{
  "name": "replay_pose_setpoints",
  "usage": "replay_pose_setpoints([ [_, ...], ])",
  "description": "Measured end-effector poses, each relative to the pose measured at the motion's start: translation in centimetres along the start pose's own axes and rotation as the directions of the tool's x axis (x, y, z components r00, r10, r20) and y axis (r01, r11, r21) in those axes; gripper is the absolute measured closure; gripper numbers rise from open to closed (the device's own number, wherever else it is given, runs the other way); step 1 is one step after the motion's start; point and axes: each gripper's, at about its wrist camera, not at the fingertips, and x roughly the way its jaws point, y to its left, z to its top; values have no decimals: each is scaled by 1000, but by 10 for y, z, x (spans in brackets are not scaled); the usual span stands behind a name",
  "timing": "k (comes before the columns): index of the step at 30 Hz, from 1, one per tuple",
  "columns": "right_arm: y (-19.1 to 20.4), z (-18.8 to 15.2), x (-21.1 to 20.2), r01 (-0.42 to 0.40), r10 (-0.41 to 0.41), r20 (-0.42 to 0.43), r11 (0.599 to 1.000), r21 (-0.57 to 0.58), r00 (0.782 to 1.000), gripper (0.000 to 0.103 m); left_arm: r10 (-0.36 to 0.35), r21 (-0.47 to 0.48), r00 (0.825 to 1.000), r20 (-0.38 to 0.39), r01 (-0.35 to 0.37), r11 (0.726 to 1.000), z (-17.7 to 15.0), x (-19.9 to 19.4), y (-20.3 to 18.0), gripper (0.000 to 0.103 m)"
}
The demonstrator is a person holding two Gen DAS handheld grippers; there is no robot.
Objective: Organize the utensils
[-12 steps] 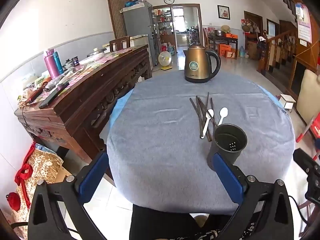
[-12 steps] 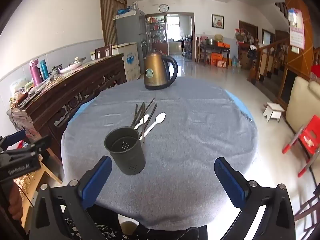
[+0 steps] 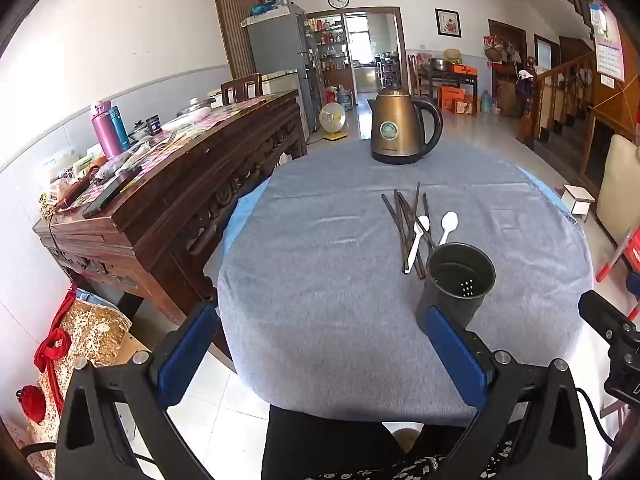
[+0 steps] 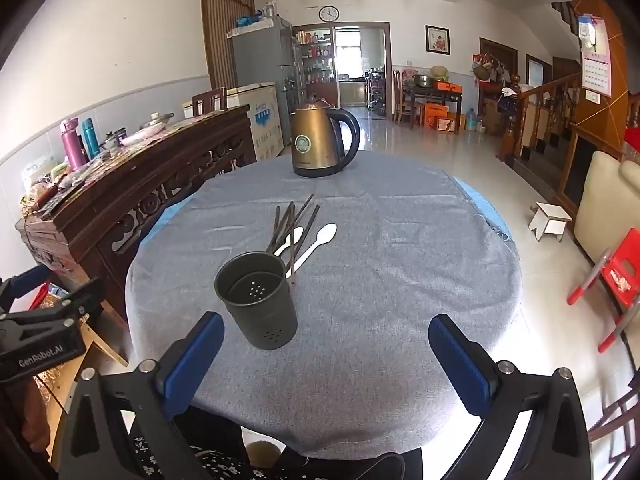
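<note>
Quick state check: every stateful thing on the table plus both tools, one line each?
Left tool: open, nothing between its fingers.
Right tool: open, nothing between its fingers.
Dark perforated metal utensil cup: upright, empty.
Bundle of dark chopsticks: lying loose on the cloth, not in the cup.
Two white plastic spoons: lying flat beside the chopsticks.
Bronze electric kettle: upright, lid shut.
</note>
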Motion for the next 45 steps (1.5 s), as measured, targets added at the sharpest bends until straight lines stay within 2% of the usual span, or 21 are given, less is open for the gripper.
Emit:
replay_pose_setpoints([
  [11,4,-2,13,-5,6,-42,1000,15,999,0,8,-13,1000,3,-8,1000,-1,-2,6,0],
  [45,4,-4,21,-12,15,-85,1000,27,996,0,-4,-11,1000,11,4,1000,-1,-5,12,0],
])
